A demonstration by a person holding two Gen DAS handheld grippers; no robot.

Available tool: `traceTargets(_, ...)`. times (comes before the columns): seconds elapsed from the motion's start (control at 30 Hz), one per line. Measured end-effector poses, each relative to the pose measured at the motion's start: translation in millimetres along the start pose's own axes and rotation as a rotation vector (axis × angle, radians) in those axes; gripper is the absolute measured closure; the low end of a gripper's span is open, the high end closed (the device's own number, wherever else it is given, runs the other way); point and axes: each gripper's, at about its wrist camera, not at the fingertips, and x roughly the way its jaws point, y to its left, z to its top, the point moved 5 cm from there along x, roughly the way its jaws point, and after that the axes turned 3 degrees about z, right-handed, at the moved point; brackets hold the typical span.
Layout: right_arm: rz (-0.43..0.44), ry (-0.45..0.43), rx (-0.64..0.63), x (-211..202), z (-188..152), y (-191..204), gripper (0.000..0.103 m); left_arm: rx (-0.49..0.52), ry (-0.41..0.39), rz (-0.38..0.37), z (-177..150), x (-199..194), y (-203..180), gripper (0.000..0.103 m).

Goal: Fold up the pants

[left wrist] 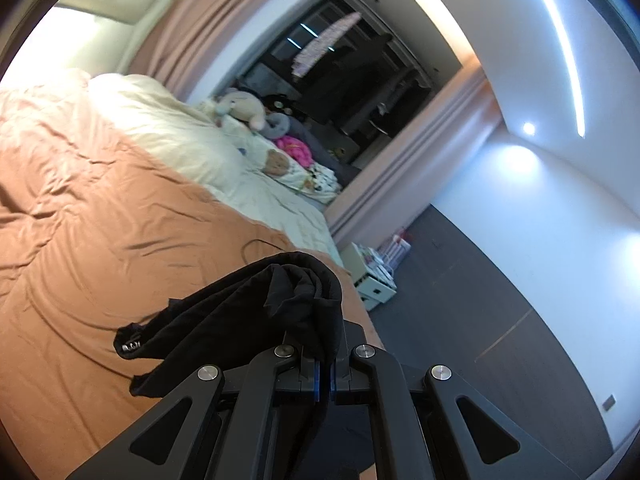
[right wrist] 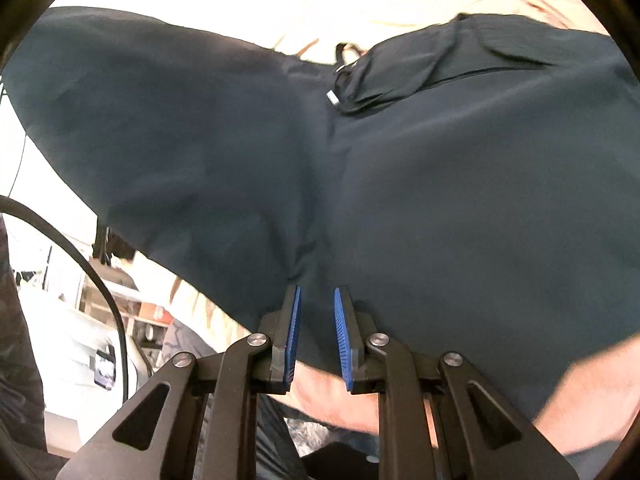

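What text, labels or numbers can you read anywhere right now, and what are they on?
None can be read.
Pants: a small pale mark on the edge at, too blurred to read.
Boxes on the floor by the bed: printed faces, too small to read.
Shelf items in the right wrist view: blurred, nothing legible.
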Motion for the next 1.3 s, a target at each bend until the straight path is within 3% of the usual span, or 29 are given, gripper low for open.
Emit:
traceTargets(0.07, -0.007, -0.033, 0.01, -17, -5, -7, 0.088, 0.012, 0.01, -0.013, -2, 7, -13, 0.101)
traceTargets(0.13, -0.001, -0.066, 0.021, -34, -8, -3, 0.082, 0.025, 0.015, -0.029, -2, 13, -28, 0.101)
traceTargets(0.2, -0.012, -0.109, 0.024, -53, -9, -6, 0.056, 0.039, 0.018, -0.035, -2, 18, -41, 0.101)
traceTargets(0.27, -0.018, -0.157, 0.027, -69, -11, -7, 0.047, 0.053, 0.025, -0.042, -3, 25, -54, 0.101)
traceTargets(0.7, -0.023, -0.329, 0.118, -165, -45, -49, 0.047, 0.102, 0.095, -0.079, -24, 83, -118, 0.101)
traceTargets(1.1, -0.041, -0.412, 0.212, -201, -63, -87, 0.047, 0.125, 0.191, -0.152, -64, 146, -175, 0.101)
traceTargets(1.3, -0.064, -0.441, 0.252, -224, -78, -103, 0.047, 0.124, 0.27, -0.196, -99, 187, -189, 0.101)
